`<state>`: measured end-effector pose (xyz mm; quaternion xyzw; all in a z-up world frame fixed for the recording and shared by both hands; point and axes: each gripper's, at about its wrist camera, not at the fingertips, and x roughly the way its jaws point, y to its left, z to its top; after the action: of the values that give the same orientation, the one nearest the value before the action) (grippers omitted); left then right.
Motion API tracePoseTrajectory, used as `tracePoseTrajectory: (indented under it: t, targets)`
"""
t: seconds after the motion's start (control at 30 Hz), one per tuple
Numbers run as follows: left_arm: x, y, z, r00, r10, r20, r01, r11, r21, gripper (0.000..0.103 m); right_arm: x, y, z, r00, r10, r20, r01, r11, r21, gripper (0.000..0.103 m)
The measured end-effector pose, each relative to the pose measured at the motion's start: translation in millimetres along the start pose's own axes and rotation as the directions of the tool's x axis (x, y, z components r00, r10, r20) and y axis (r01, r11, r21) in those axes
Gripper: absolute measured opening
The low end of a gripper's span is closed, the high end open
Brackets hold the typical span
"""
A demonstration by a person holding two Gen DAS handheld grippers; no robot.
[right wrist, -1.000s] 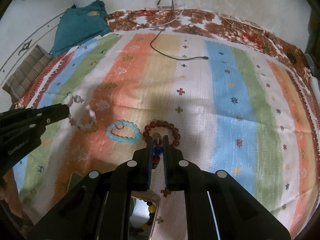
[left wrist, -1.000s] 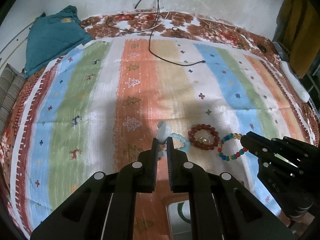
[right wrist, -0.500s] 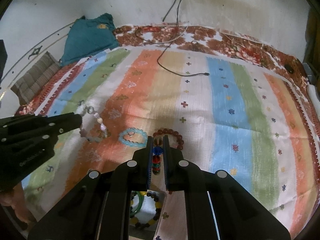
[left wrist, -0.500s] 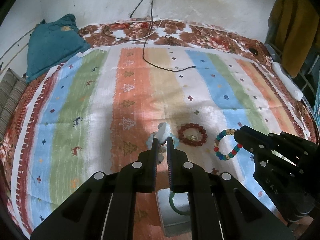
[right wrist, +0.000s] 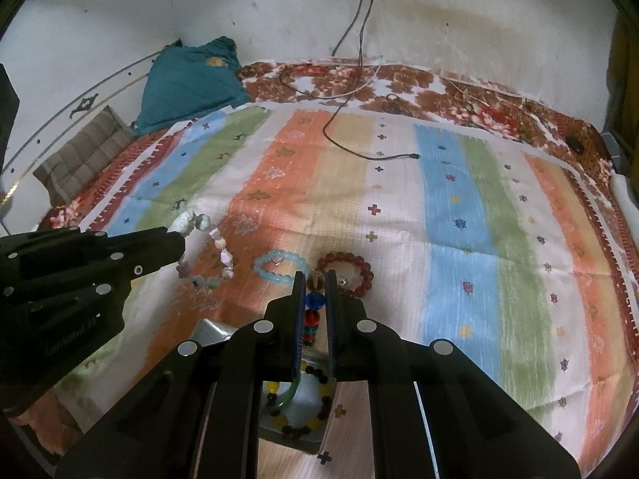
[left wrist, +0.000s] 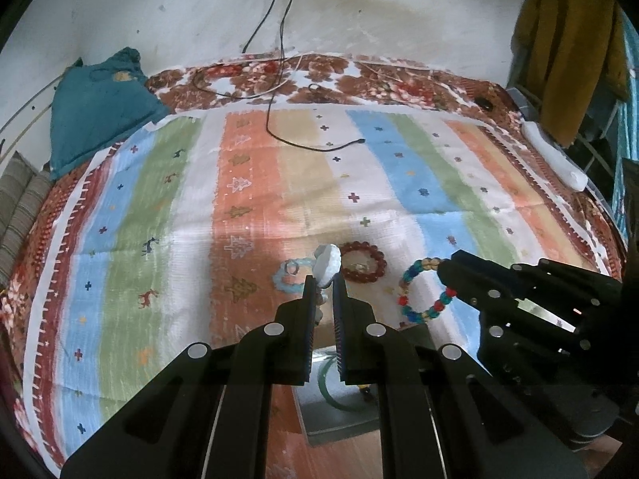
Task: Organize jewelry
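Note:
My left gripper [left wrist: 322,284] is shut on a pale stone bracelet [left wrist: 328,265], also seen hanging from it in the right wrist view [right wrist: 217,253]. My right gripper [right wrist: 314,284] is shut on a multicoloured bead bracelet [right wrist: 312,315], which shows in the left wrist view [left wrist: 419,289] as a ring held above the cloth. A light blue bracelet [right wrist: 279,267] and a dark red bracelet [right wrist: 349,275] lie on the striped cloth [right wrist: 399,219]. A grey open box [right wrist: 293,407] below both grippers holds a green bangle [left wrist: 333,387] and a yellow-and-black bracelet [right wrist: 319,411].
A black cable [right wrist: 351,135] runs from the wall socket across the cloth. A teal cushion [right wrist: 187,80] and a striped cushion [right wrist: 80,155] lie at the back left. A white object [left wrist: 555,159] lies at the right edge.
Both grippers have risen and drawn back with their bracelets. The box with the green bangle and yellow-and-black bracelet has come into fuller view below them.

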<state>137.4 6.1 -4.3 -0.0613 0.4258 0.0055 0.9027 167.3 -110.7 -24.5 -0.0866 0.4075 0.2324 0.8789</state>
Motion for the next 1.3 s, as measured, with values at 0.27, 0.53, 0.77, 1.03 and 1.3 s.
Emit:
tracePoseTrajectory:
  t: [0.27,0.53,0.77,1.03,1.3]
  targets:
    - [-11.9,-7.9,-12.3,1.0,-0.022,0.008,0.021,1.0,0.013,0.008,-10.9,7.5,-10.6,1.0,0.004,0.006,-0.004,1.0,-0.02,0.011]
    - [-21.5,-13.7,-22.2,0.999,-0.027,0.017,0.027,0.999,0.027,0.008,-18.6,11.7,-17.6,1.0,0.014,0.009,-0.013,1.0,-0.025,0.011]
    - [-29.0,-16.6,-30.8,0.999,-0.025,0.025,0.024,0.999,0.04,0.008,-27.8,13.5,-27.3,1.0,0.025,0.011,-0.024,0.999,-0.024,0.011]
    - [-34.7,-16.7,-41.6,0.999,-0.044,0.021,0.043,0.998,0.034,0.008,-35.9,17.1,-39.0,0.999,0.031,0.008,-0.031,0.999,-0.026,0.011]
    - [-37.9,-15.3,-49.1,0.999,-0.037,0.018,0.036,0.999,0.027,0.008,-36.9,17.6,-43.1,0.999,0.037,0.004,-0.037,0.999,-0.027,0.011]
